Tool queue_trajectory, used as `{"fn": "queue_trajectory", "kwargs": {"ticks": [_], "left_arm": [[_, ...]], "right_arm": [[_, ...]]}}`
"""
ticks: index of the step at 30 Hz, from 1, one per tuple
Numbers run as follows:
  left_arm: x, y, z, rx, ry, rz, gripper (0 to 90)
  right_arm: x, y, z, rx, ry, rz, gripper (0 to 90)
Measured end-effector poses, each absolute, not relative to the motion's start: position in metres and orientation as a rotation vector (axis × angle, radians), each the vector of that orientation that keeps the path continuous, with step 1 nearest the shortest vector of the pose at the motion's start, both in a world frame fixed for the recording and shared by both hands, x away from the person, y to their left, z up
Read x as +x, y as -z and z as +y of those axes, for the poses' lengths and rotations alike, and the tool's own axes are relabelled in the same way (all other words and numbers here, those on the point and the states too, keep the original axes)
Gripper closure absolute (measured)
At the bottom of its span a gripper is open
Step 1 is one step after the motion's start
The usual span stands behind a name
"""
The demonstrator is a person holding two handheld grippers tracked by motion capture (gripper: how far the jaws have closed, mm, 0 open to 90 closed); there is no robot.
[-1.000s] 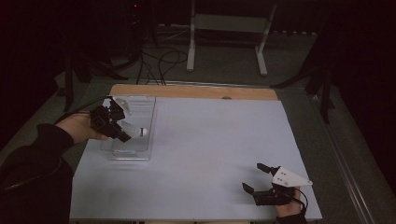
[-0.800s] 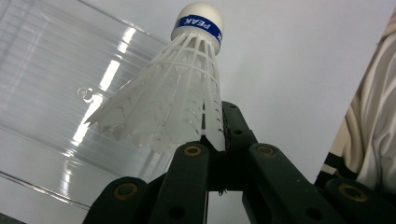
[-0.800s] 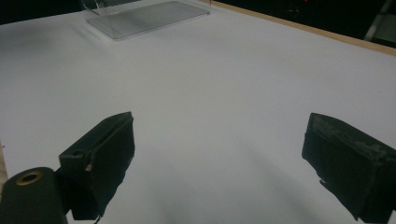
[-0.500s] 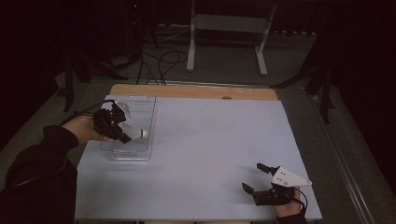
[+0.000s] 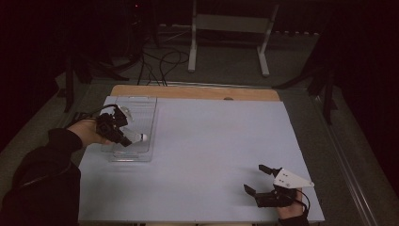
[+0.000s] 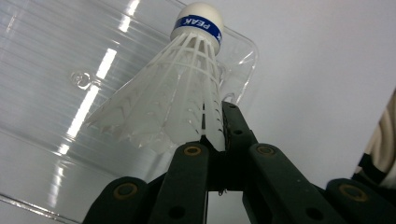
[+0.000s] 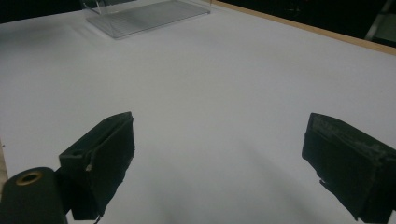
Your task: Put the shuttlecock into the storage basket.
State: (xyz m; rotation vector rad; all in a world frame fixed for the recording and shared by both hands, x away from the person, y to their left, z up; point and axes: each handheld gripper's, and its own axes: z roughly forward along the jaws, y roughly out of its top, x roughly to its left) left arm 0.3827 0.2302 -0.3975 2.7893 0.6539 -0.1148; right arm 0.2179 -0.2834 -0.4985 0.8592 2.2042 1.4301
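At frame left, the left claw (image 6: 215, 140) pinches the shuttlecock (image 6: 177, 102) by its skirt, cork toward the clear tray (image 5: 141, 113), probably for placing; the right claw (image 7: 219, 163) rests wide open, empty.

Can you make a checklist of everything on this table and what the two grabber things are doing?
Surface: pale table cover over a wooden table, whose far edge shows.
Job's things: white shuttlecock with a blue band, held over the clear plastic tray at the table's left.
Clutter: nothing seen.
Grippers: left gripper shut on the shuttlecock's skirt, cork end pointing away from the hand; right gripper open, holding nothing, low over the near right corner.
Cables: a cable trails from the left gripper; more cables lie on the floor beyond.
Surroundings: dark room, white metal stand behind the table.
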Motion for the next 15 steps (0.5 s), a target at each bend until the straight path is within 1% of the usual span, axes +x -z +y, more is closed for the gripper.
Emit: {"fn": "queue_trajectory", "kwargs": {"ticks": [9,15], "left_arm": [[0.385,0.410,0.227,2.825,0.134,0.676,89.8],[0.385,0.415,0.225,2.807,0.154,0.669,89.8]], "right_arm": [[0.218,0.499,-0.283,0.858,-1.428,2.211,9.6],[0.218,0.499,-0.283,0.861,-1.428,2.212,9.6]]}}
